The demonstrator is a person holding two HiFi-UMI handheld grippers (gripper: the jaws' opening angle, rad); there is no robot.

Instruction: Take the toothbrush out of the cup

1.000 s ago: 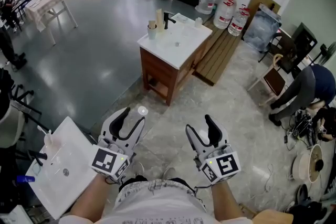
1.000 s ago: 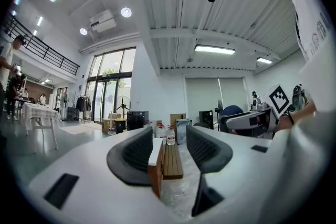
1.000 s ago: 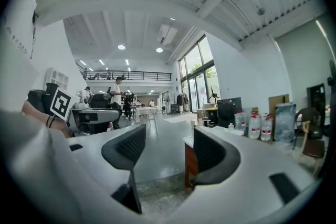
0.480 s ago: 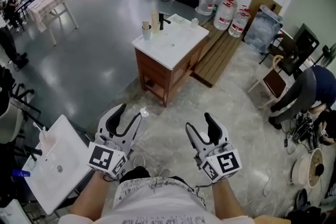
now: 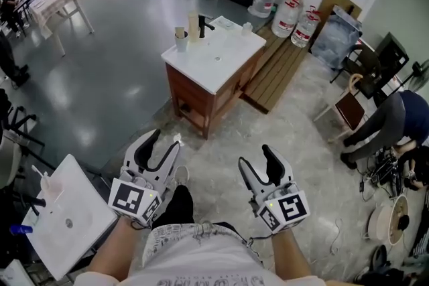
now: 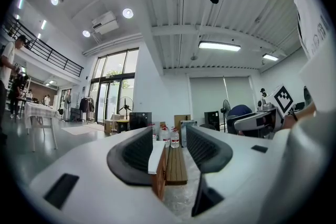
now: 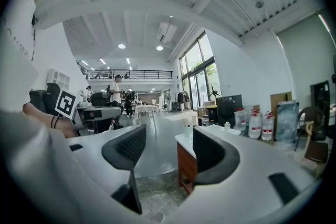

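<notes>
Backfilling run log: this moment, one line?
left gripper: open, empty | right gripper: open, empty | small white cup: on white-topped wooden washstand, far ahead | task: not started

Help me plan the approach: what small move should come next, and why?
Probably step closer to the vanity: the cup stands on its far corner, well out of reach of the left gripper and right gripper, both open and empty.

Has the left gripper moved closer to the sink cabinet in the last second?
Yes. The left gripper has come forward toward the sink cabinet: the floor gap between its tips and the cabinet's foot has narrowed.
</notes>
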